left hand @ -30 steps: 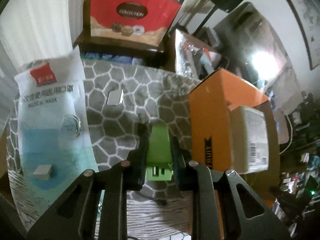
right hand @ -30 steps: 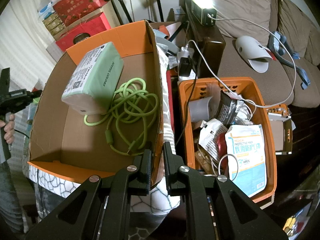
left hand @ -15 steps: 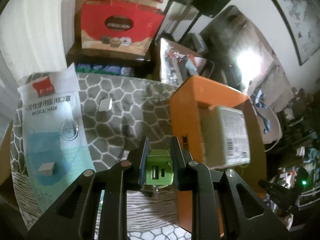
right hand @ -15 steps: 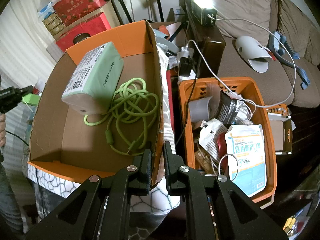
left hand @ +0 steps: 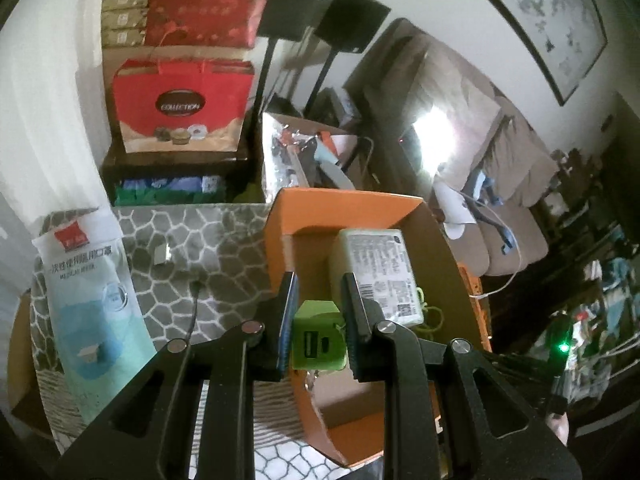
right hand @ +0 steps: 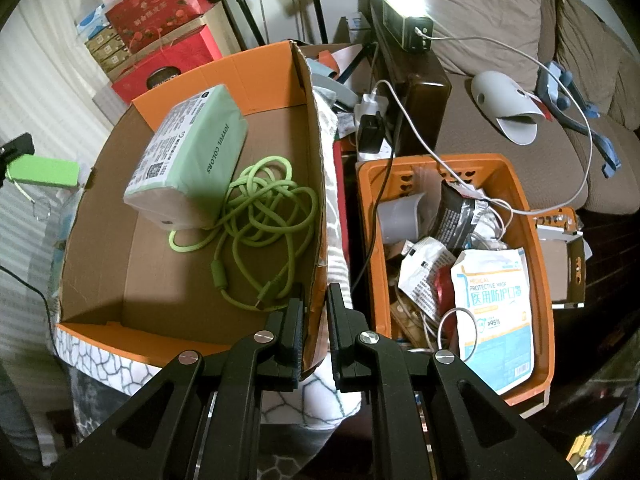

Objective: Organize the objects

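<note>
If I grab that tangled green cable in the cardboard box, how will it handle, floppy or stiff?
Probably floppy: the green cable lies in loose overlapping loops, so a pinch would likely lift one strand and let the rest dangle. It may drag or snag, since one loop runs against the mint green package. It looks light.

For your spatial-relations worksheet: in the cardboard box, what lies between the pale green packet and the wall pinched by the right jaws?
A tangled green cable lies between packet and wall, on the box floor; the right wrist view shows it.
</note>
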A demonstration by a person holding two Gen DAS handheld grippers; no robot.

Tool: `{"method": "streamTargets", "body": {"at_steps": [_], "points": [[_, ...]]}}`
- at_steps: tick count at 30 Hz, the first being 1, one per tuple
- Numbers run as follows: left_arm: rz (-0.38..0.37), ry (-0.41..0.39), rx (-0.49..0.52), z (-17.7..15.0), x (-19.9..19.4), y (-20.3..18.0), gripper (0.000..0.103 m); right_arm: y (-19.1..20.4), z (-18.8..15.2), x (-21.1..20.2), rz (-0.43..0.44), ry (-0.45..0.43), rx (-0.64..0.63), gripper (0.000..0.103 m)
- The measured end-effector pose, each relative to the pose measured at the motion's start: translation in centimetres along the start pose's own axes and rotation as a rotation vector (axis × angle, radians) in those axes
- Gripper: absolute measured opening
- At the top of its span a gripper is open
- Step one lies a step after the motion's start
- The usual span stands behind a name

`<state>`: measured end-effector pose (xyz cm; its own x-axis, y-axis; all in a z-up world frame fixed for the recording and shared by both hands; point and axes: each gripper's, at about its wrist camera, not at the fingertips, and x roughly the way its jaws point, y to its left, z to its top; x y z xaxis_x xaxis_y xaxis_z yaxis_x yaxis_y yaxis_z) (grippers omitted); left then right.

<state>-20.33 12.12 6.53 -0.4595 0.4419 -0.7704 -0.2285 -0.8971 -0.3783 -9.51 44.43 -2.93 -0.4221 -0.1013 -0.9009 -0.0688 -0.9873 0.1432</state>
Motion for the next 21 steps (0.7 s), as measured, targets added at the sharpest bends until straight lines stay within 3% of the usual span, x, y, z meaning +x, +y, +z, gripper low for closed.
{"method": "streamTargets", "body": {"at_steps": [9,21], "points": [[-0.033,0.017,0.066,-0.2,0.9,-4.5,0.02,0.0,0.0,0.0,0.0,0.0,0.001,0.01],[-0.081,0.083,0.127,-1.5,5.1,-10.4,0.02,0.1,0.0,0.0,0.005,0.0,0.005,0.01]]}}
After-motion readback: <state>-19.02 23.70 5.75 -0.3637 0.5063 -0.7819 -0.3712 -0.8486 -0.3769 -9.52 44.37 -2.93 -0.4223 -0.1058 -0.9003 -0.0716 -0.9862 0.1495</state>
